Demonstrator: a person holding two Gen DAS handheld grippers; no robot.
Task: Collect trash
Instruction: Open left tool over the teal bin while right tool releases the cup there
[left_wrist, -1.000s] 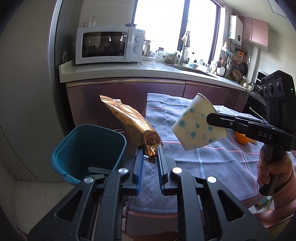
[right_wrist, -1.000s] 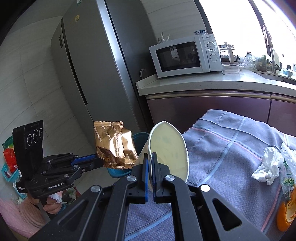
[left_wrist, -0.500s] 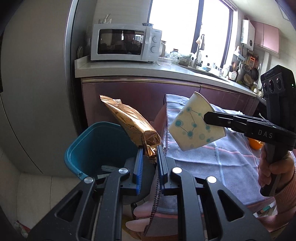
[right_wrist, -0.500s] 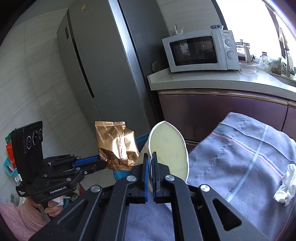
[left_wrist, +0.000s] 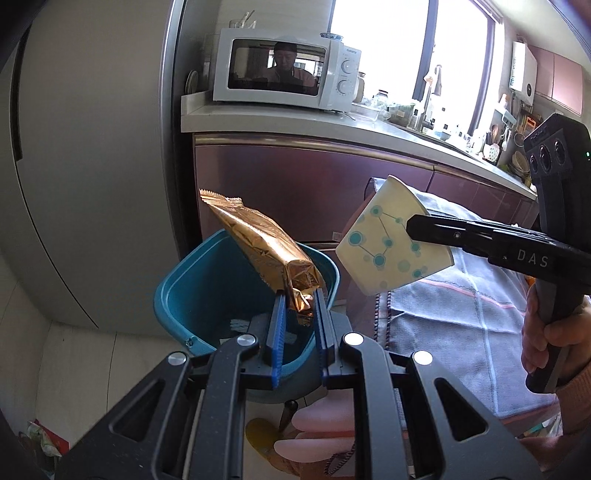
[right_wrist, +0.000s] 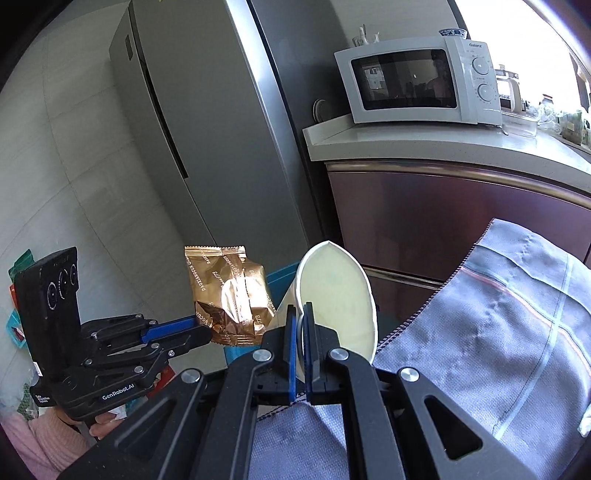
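My left gripper (left_wrist: 298, 300) is shut on the crimped end of a gold foil snack wrapper (left_wrist: 264, 251), which hangs over the open mouth of the teal trash bin (left_wrist: 177, 291) on the floor. My right gripper (right_wrist: 300, 312) is shut on the rim of a white paper cup (right_wrist: 336, 291), squashed flat. In the left wrist view the cup (left_wrist: 384, 251), printed with teal dots, hangs just right of the bin, above the table's edge. The right wrist view shows the left gripper (right_wrist: 207, 332) holding the wrapper (right_wrist: 231, 295), with only a sliver of the bin (right_wrist: 282, 275) behind it.
A table under a grey-blue cloth (right_wrist: 498, 332) lies to the right of the bin. A tall grey fridge (right_wrist: 207, 129) stands behind, beside purple cabinets (left_wrist: 314, 184) whose counter carries a white microwave (left_wrist: 284, 70). A hand (left_wrist: 550, 332) grips the right tool.
Both grippers have moved left from above the table toward the bin. The wrapper now hangs over the bin's opening, and the cup has come to the table's left edge.
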